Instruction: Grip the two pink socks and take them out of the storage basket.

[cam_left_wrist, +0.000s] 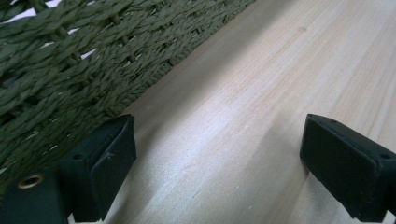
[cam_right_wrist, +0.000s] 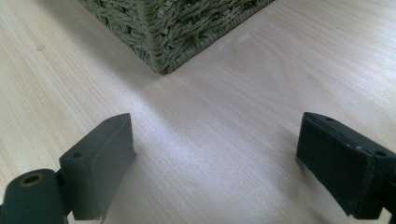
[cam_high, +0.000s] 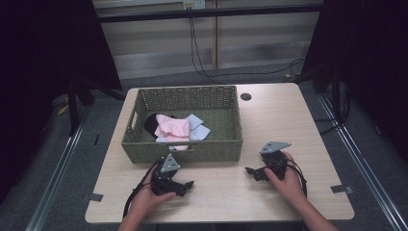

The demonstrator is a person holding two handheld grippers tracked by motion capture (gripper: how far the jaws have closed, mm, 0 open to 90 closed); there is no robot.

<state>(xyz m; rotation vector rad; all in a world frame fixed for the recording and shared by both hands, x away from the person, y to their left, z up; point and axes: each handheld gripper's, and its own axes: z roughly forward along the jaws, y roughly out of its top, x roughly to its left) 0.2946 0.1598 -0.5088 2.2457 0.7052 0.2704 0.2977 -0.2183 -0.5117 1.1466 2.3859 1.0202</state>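
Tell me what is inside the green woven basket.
The green woven basket holds a small pile of cloths: a pink folded cloth on top, a pale blue cloth beside it, a black cloth behind. Anything beneath the pile is covered.

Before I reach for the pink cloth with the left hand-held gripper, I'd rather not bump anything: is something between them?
Yes. The basket's near wall stands between the left hand-held gripper and the pink cloth lying inside; you'd likely need to go over the rim.

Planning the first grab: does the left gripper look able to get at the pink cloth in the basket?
Probably yes: the left gripper is open, and the pink cloth lies uncovered in the open-topped basket.
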